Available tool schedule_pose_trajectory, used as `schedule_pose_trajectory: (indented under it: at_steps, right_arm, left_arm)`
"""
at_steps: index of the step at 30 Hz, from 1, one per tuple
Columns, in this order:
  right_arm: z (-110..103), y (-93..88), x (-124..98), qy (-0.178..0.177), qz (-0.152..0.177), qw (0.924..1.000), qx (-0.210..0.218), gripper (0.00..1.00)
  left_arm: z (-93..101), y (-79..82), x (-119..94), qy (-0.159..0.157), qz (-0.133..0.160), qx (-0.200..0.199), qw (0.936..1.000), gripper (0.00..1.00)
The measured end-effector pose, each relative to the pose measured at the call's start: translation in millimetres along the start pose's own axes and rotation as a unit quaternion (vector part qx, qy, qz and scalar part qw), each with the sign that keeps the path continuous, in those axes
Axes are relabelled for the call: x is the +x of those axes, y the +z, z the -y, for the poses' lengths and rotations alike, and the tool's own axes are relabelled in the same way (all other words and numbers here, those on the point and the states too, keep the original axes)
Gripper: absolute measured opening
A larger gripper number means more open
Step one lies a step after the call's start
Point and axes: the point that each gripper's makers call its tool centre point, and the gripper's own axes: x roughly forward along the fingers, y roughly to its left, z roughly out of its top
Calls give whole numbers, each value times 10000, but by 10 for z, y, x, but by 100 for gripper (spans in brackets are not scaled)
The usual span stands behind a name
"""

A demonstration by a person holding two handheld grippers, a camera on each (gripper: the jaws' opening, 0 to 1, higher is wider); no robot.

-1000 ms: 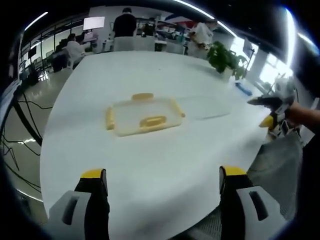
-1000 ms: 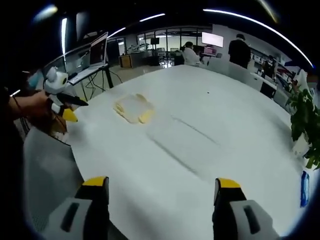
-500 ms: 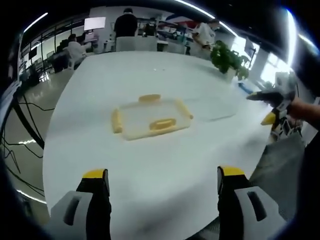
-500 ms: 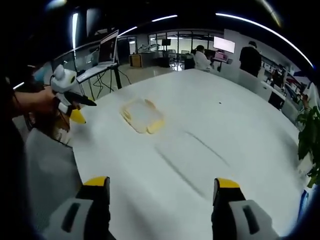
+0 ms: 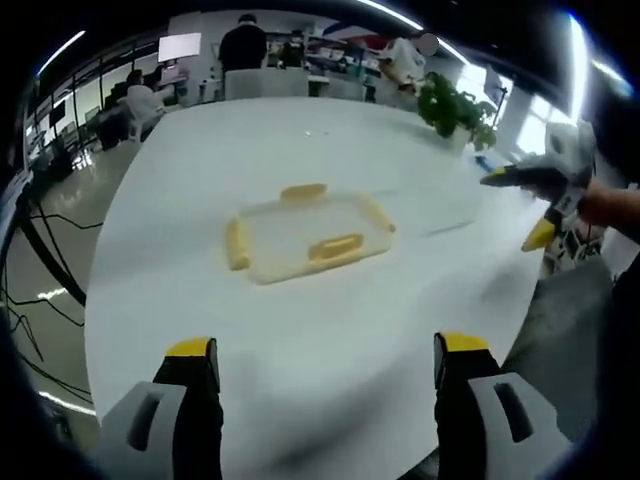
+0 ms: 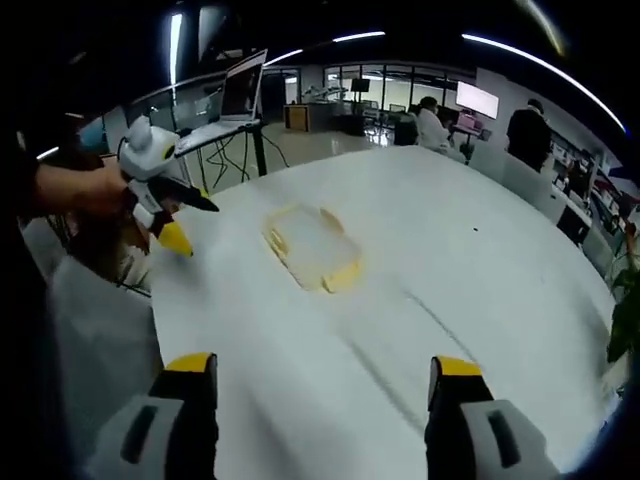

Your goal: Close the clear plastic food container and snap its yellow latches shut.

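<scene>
The clear plastic container [image 5: 300, 235] lies flat on the white table [image 5: 200, 150], with yellow latches [image 5: 335, 246] on its sides. In the right gripper view the container [image 6: 310, 245] sits mid-table, a yellow latch [image 6: 345, 277] on its near end. A faint clear rectangle [image 5: 440, 215] lies just right of it. My left gripper [image 5: 325, 350] stands open over the near table edge, well short of the container. My right gripper [image 6: 322, 365] is open too, also short of it. Each gripper shows in the other's view, held in a hand: right gripper [image 5: 540, 200], left gripper [image 6: 160, 195].
A potted plant [image 5: 455, 110] stands at the table's far right. People sit and stand at desks [image 5: 245, 45] beyond the far edge. A laptop on a stand [image 6: 240, 95] and cables are off the table's side. Grey cloth [image 6: 90, 330] lies at the near edge.
Both views have shifted toward the container, which looks a little larger and more centred now. Each hand-held gripper sits higher in the other's view. Jaws stay open; the container has not moved.
</scene>
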Motion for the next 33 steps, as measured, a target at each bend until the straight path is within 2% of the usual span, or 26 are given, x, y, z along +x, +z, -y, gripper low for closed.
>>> schedule_pose_trajectory:
  at_steps: [7, 17, 20, 26, 31, 33]
  right_arm:
    - [-38, 195, 121, 29, 52, 9997, -244, 88]
    - [-80, 320, 249, 19, 42, 9993, -374, 89]
    - [-60, 369, 267, -33, 5, 9991, -411, 89]
    - [-99, 469, 272, -32, -39, 9978, -657, 89]
    - [-116, 538, 376, 12, -132, 9973, -719, 88]
    - [-129, 578, 428, 55, -191, 9961, -865, 89]
  left_arm:
    - [-73, 6, 25, -67, -137, 203, 9997, 90]
    - [-135, -27, 4, -196, -267, 380, 9987, 90]
    - [-206, -34, 2, -190, -322, 435, 9984, 89]
    - [-264, -21, -5, -294, -299, 601, 9973, 89]
    - [-320, -25, 5, -379, -299, 761, 9959, 88]
    - [-343, -16, 0, -401, -293, 817, 9954, 88]
